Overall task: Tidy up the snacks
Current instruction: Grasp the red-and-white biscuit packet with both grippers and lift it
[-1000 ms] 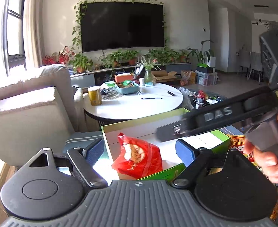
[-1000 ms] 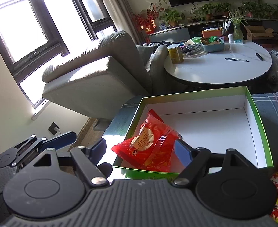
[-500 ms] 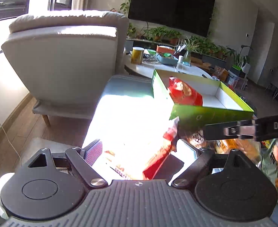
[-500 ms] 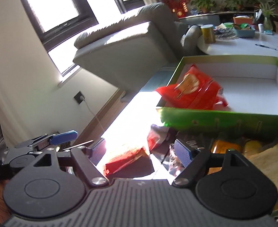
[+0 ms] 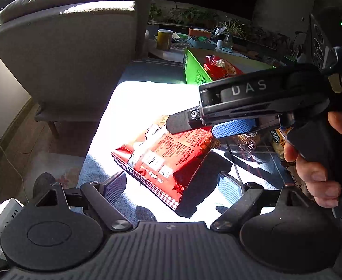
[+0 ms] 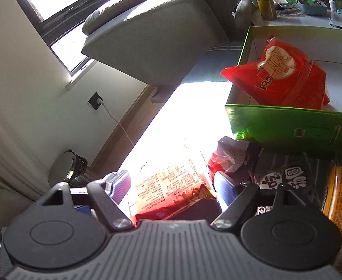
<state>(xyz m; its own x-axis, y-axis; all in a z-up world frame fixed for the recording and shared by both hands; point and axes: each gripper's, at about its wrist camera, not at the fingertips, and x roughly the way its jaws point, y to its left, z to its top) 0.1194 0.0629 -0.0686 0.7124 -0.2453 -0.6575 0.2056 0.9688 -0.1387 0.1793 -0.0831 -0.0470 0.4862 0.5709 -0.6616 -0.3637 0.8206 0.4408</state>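
Lying flat, the light, crinkly red snack bag is straddled by both open, empty claws, left and right; its sealed edge is best pinched gently.

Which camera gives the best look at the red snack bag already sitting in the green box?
The right wrist view: the red snack bag fills the green box's near corner, label facing the camera. The left wrist view shows it small, far, partly hidden behind the right gripper.
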